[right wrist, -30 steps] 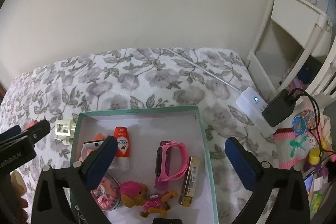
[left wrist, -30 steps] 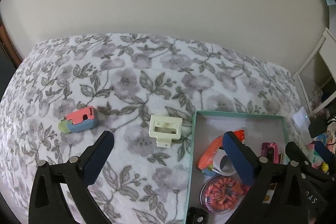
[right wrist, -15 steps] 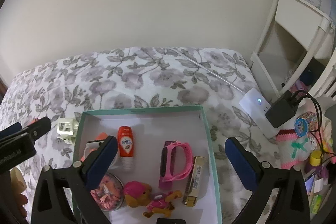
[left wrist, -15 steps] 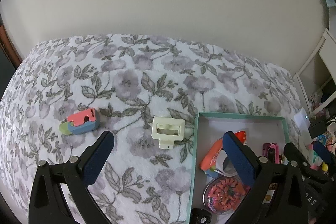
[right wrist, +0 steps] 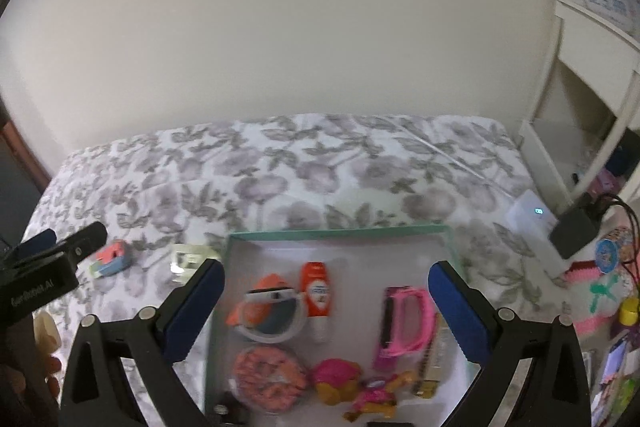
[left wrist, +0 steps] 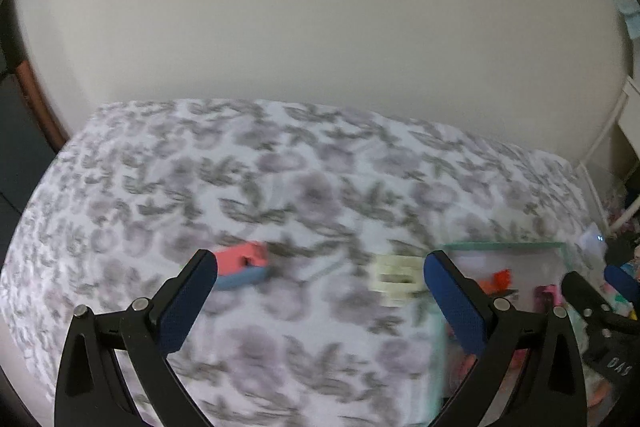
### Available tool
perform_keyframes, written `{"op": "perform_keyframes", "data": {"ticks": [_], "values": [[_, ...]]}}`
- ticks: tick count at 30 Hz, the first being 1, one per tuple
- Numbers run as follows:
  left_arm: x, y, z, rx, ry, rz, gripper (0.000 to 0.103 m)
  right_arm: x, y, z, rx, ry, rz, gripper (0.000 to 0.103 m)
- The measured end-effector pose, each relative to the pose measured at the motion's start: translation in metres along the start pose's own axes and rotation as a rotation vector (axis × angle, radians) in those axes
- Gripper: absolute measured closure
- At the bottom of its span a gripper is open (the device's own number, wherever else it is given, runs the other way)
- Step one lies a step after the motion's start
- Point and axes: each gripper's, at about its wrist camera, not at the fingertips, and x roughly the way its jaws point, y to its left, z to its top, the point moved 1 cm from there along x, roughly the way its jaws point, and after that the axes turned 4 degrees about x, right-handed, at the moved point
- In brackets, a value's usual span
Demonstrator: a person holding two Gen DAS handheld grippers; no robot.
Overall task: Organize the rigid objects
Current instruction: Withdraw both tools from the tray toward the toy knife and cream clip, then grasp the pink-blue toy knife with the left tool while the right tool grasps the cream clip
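Left wrist view: blurred by motion, so fine detail is lost.
Left gripper (left wrist: 320, 269): fingers spread wide, nothing between them, hanging above the flowered bedspread (left wrist: 304, 183).
Pink and blue block (left wrist: 243, 264): lies on the bedspread just beyond the left fingertip, partly hidden behind it.
Cream clip (left wrist: 396, 278): lies on the bedspread inside the gap between the fingers, close to the right fingertip and just left of the box.
Green-rimmed box (left wrist: 500, 246): sits at the right, behind the right finger; orange and pink things inside are too smeared to name.
Right gripper in this view (left wrist: 600, 291): its dark tips show at the far right edge over the box.

Right wrist view: sharper.
Right gripper (right wrist: 326, 277): fingers wide apart, holding nothing, hovering over the box (right wrist: 336, 233).
Inside the box: an orange tube (right wrist: 318, 291) standing lengthwise, an orange and white piece (right wrist: 270, 307) touching its left side, a pink watch (right wrist: 404, 319) near the right finger, a round case of pink bits (right wrist: 268, 375), a pink toy dog (right wrist: 352, 385) at the near edge.
Outside the box: the clip (right wrist: 188, 259) just left of the box wall and beyond the left fingertip; the block (right wrist: 110, 259) farther left on the bedspread (right wrist: 320, 163).
Left gripper in this view (right wrist: 68, 241): tips reach in from the left edge, near the block; its opening cannot be judged from here.
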Motion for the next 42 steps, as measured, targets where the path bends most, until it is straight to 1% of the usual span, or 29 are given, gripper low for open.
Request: {"op": "perform_keyframes", "data": {"ticks": [4, 8, 12, 15, 19, 22, 25, 27, 29, 33, 34, 35, 39, 41, 42], "values": [[0.002, 0.047, -0.001, -0.031, 0.01, 0.027, 0.0, 0.004, 0.024, -0.003, -0.028, 0.008, 0.044, 0.0], [0.012, 0.089, -0.009, -0.052, 0.044, 0.073, 0.0, 0.012, 0.049, -0.008, -0.043, 0.027, 0.085, 0.0], [0.026, 0.12, -0.019, -0.102, 0.087, 0.061, 0.0, 0.025, 0.073, -0.014, -0.064, 0.059, 0.125, 0.0], [0.038, 0.134, -0.025, -0.125, 0.122, 0.045, 0.0, 0.036, 0.092, -0.02, -0.098, 0.081, 0.134, 0.0], [0.052, 0.141, -0.028, -0.147, 0.145, 0.015, 0.0, 0.053, 0.112, -0.027, -0.128, 0.112, 0.138, 0.0], [0.063, 0.141, -0.028, -0.156, 0.167, -0.017, 0.0, 0.065, 0.121, -0.028, -0.147, 0.132, 0.118, 0.001], [0.072, 0.138, -0.027, -0.142, 0.176, -0.042, 0.0, 0.076, 0.119, -0.022, -0.105, 0.16, 0.138, 0.003], [0.077, 0.135, -0.025, -0.121, 0.176, -0.058, 0.0, 0.081, 0.118, -0.017, -0.073, 0.173, 0.156, 0.006], [0.08, 0.133, -0.024, -0.103, 0.18, -0.072, 0.0, 0.086, 0.119, -0.011, -0.054, 0.184, 0.158, 0.012], [0.091, 0.129, -0.025, -0.077, 0.195, -0.084, 0.0, 0.097, 0.123, -0.003, -0.046, 0.214, 0.162, 0.014], [0.093, 0.128, -0.026, -0.065, 0.198, -0.09, 0.0, 0.101, 0.125, -0.003, -0.046, 0.227, 0.162, 0.018], [0.095, 0.127, -0.026, -0.054, 0.198, -0.096, 0.0, 0.105, 0.127, -0.003, -0.048, 0.24, 0.156, 0.022], [0.103, 0.122, -0.028, -0.007, 0.202, -0.099, 0.0, 0.114, 0.132, -0.007, -0.066, 0.252, 0.123, 0.023], [0.107, 0.119, -0.028, 0.02, 0.205, -0.096, 0.0, 0.12, 0.134, -0.01, -0.079, 0.271, 0.11, 0.027], [0.108, 0.118, -0.028, 0.03, 0.207, -0.096, 0.0, 0.122, 0.134, -0.011, -0.08, 0.276, 0.104, 0.027]]}}
